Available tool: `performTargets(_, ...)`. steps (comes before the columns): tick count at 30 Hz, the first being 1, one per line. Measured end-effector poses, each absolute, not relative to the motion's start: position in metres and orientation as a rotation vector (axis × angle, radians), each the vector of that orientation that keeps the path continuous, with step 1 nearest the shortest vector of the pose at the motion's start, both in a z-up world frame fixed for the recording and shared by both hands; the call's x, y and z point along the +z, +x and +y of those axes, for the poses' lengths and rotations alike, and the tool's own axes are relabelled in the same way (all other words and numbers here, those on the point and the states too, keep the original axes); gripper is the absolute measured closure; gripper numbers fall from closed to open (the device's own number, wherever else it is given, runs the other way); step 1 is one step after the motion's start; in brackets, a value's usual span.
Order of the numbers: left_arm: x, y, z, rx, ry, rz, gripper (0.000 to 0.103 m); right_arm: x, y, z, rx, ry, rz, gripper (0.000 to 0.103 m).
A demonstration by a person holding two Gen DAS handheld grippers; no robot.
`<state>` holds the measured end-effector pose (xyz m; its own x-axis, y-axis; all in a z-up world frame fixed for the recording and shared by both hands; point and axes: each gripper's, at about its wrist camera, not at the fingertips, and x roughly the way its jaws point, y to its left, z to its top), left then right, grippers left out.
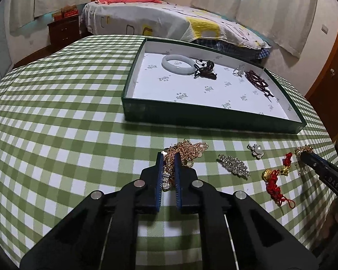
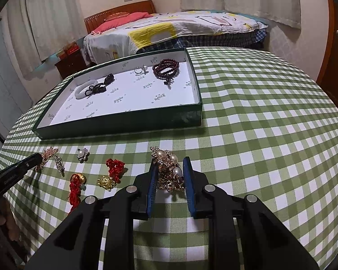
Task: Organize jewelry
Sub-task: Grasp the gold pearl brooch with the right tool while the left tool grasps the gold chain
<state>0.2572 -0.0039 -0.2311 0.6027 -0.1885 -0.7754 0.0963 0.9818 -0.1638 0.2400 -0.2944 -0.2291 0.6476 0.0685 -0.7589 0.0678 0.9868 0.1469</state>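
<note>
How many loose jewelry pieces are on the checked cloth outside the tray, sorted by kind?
Plain gold chain: 1
Gold chain with pearls: 1
Red-cord gold charms: 2
Rhinestone clip: 1
Pearl flower brooch: 1
Total: 6

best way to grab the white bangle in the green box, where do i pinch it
Pinch the white bangle across its near rim, one finger inside the hole, one outside, coming from above. It lies flat on the green box floor, so there is no side to pinch; avoid the right edge, where the dark corded pendant touches it.
</note>
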Motion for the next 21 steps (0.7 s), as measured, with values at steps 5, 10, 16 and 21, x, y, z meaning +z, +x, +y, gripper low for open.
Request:
performTargets(5,-0.226,0.255,-0.004,-0.167,-0.129,0.908,0.09,-0.229,0.24,-0.294,0.002,0.167,0.867,0.08)
performTargets(10,-0.225,0.255,-0.008,-0.165,-0.109,0.895,0.066,-0.23,0.242,-0.293,0.005,0.168,0.868,0.08)
performTargets(16,-0.232,0.258,-0.008,-0.173,-0.088,0.914,0.084,-0.23,0.242,-0.292,0.006,0.169,0.869,0.08)
performTargets(21,-0.233,0.258,-0.006,-0.209,-0.113,0.911,0.095,-0.23,0.242,-0.293,0.006,0.17,0.868,0.08)
